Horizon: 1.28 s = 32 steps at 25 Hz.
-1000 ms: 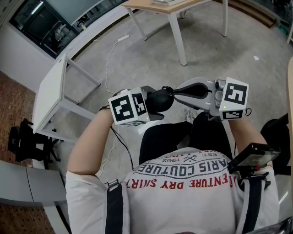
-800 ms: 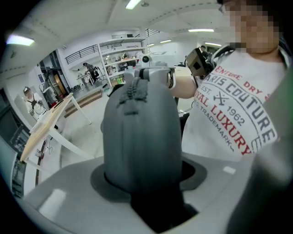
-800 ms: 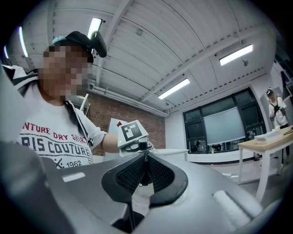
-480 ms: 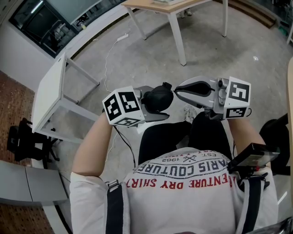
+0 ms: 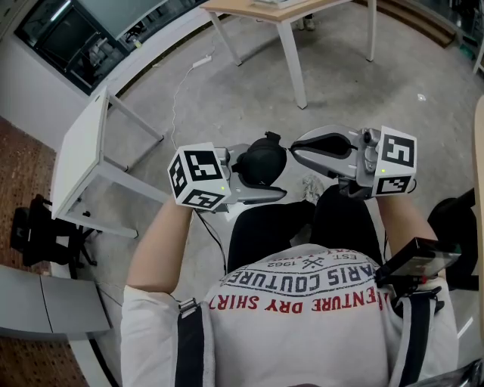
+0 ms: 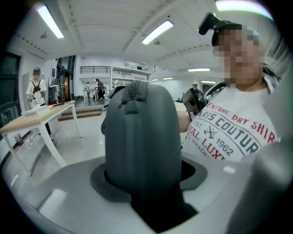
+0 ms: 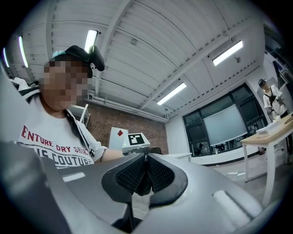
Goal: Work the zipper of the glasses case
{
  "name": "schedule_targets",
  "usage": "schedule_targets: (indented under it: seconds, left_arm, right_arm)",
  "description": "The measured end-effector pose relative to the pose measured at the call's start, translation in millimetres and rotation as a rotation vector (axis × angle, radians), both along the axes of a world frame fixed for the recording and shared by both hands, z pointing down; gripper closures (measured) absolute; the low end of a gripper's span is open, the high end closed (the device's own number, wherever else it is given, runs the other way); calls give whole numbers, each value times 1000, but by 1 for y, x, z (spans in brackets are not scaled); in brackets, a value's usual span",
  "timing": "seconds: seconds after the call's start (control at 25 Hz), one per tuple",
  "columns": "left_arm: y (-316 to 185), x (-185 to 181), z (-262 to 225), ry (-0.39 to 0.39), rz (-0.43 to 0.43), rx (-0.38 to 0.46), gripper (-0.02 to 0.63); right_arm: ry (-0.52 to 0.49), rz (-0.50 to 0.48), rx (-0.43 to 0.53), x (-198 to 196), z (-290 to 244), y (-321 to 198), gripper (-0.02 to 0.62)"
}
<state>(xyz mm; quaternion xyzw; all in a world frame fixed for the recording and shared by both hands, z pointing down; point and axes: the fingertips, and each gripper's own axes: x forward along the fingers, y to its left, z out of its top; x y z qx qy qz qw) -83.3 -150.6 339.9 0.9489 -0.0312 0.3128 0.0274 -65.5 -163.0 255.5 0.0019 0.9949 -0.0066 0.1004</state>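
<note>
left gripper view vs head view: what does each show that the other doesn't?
Left gripper view only: the zipper track running over the end of the glasses case, and the ceiling lights. Head view only: the right gripper beside the glasses case, and the white table. Both: the glasses case clamped in the left gripper, and the printed shirt.

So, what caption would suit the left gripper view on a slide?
Left hand-held gripper clamps a dark glasses case, zipper running over its top.

Open floor (image 5: pixel 249 98) lies between the white table (image 5: pixel 79 151), left, and wooden table (image 5: pixel 227 7) ahead.
</note>
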Motion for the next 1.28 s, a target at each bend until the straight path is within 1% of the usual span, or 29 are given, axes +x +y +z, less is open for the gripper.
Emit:
schedule_targets:
  seconds: [0.24, 0.44, 0.72, 0.92, 1.16, 1.28]
  left_arm:
    - [5, 5, -14, 120, -7, -36, 359]
    - [7, 12, -28, 248, -24, -60, 359]
    - [7, 18, -36, 376, -57, -89, 359]
    - [7, 18, -43, 454, -69, -113, 359]
    - [6, 15, -58, 604, -103, -132, 359]
    - [6, 14, -61, 646, -112, -142, 359]
  right_arm:
    - [-27, -14, -9, 0, -6, 3, 575]
    - [-30, -28, -5, 2, -8, 5, 575]
    - [-37, -36, -15, 2, -9, 6, 575]
    - [-43, -43, -25, 0, -9, 6, 576]
    - [-48, -60, -42, -4, -7, 9, 575]
    - [-53, -66, -48, -5, -7, 9, 575]
